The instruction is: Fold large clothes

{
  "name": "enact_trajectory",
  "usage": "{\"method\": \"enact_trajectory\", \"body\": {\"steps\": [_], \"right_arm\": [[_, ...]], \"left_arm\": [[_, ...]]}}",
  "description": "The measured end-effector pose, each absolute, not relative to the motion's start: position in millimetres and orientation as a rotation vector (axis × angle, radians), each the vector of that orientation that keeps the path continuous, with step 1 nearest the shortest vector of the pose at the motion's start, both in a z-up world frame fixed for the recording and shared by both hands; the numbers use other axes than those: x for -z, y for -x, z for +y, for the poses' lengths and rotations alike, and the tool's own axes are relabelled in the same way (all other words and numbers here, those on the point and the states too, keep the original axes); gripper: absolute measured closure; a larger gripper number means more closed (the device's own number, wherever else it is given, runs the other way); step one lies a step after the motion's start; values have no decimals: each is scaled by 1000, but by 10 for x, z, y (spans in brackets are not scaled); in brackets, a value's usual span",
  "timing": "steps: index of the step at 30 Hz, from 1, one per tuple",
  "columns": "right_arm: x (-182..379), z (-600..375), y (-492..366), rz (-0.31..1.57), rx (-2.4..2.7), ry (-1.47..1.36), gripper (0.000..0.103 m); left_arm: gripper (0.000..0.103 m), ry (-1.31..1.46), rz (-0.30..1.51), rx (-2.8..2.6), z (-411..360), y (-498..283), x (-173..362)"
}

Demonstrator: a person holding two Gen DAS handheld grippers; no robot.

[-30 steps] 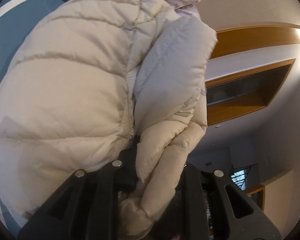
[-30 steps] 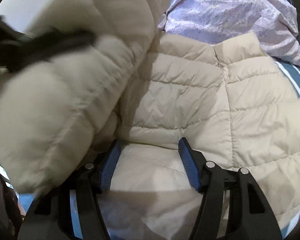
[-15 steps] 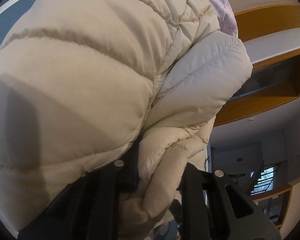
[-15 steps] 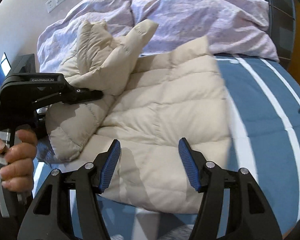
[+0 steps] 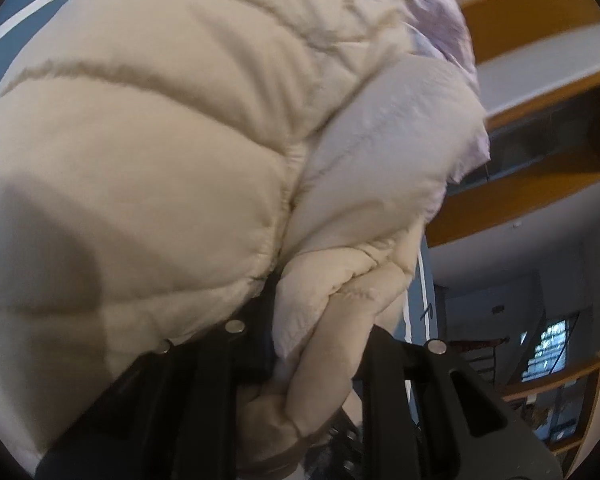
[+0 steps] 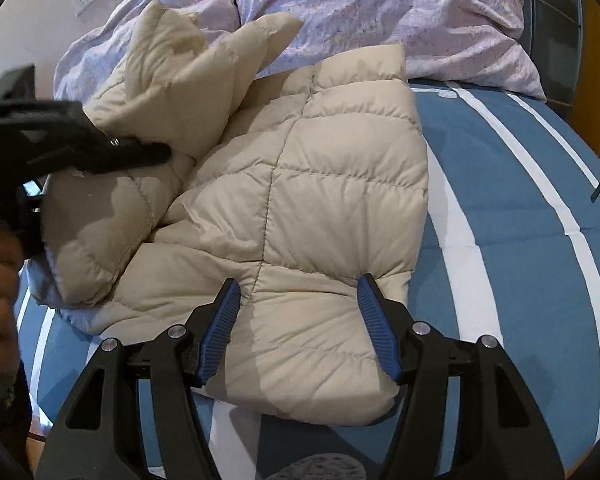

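A cream quilted puffer jacket (image 6: 308,200) lies on the blue striped bed, its left part bunched and lifted. My left gripper (image 5: 316,344) is shut on a fold of the jacket (image 5: 180,140), which fills most of the left wrist view; the fingertips are hidden in the fabric. In the right wrist view the left gripper (image 6: 148,152) shows at the left, clamped on the raised sleeve part. My right gripper (image 6: 298,304) is open and empty, just above the jacket's near hem.
A lilac duvet (image 6: 380,12) is heaped at the head of the bed. The blue bedspread with white stripes (image 6: 520,208) lies bare to the right. Wooden shelves (image 5: 540,160) and a wall are to the left gripper's right.
My right gripper has drawn back from the jacket to its near hem. The left gripper has lowered the held fold toward the jacket's body.
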State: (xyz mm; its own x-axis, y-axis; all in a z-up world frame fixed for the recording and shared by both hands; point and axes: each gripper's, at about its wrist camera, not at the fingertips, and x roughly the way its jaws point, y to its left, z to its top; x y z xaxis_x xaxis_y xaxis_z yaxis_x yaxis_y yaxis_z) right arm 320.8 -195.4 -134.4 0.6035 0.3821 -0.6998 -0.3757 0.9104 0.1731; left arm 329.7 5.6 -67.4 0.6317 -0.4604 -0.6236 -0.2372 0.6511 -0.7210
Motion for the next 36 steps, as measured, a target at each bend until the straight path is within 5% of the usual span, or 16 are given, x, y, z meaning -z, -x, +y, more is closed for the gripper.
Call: {"method": "enact_trajectory", "body": {"steps": [11,16,23,36], "right_arm": [[1364,-2043,-3215,822,-438,-53,40],[1362,-2060,-3228,823,-439,-55,40],[1352,-2066,-3220,831,-430,-65,40],[1336,-2042,-3213,839,-407,-67,39]], "left_arm": [[83,791,941,279,-457,-3474,559],[75,828,950,313,-364,-3508,525],[33,799,902,352,-326,-3324,230],[30,400,772,-61,185,-2717,-70]]}}
